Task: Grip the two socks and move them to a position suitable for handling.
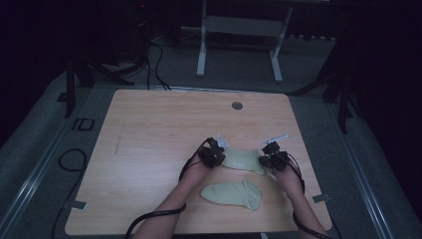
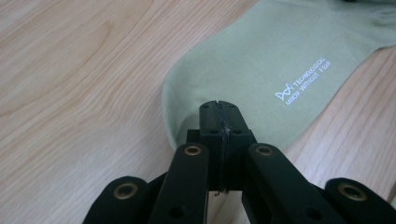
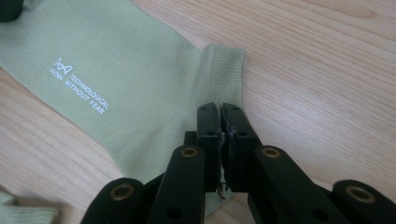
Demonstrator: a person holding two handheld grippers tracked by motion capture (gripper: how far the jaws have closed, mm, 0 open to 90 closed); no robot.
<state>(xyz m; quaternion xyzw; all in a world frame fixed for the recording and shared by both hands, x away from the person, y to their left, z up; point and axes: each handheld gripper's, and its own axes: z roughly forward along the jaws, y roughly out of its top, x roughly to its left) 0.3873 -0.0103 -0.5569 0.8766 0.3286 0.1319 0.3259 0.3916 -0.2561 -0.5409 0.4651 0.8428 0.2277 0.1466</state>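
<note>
Left tongs (image 1: 213,155): jaws pressed together with no gap between them; in the left gripper view (image 2: 219,114) the closed tips sit on the toe end of the far sock, and whether fabric is pinched between them cannot be told.
Right tongs (image 1: 272,158): jaws closed to a hairline seam; in the right gripper view (image 3: 220,119) the tips lie on the cuff end of the same sock, just beside its ribbed band, and a pinch of cloth cannot be made out.
Far sock (image 1: 244,161): pale green, flat on the tabletop, stretched between the two tongs, toe toward the left one, cuff toward the right one; white lettering shows on its side (image 2: 261,65) (image 3: 116,79).
Near sock (image 1: 233,194): same pale green, lying flat closer to the person, between the two forearms, apart from both tongs.
Tabletop (image 1: 149,129): light wood, both socks on its right near part.
Hands: each forearm enters from the bottom edge of the high view, one to each tongs.
</note>
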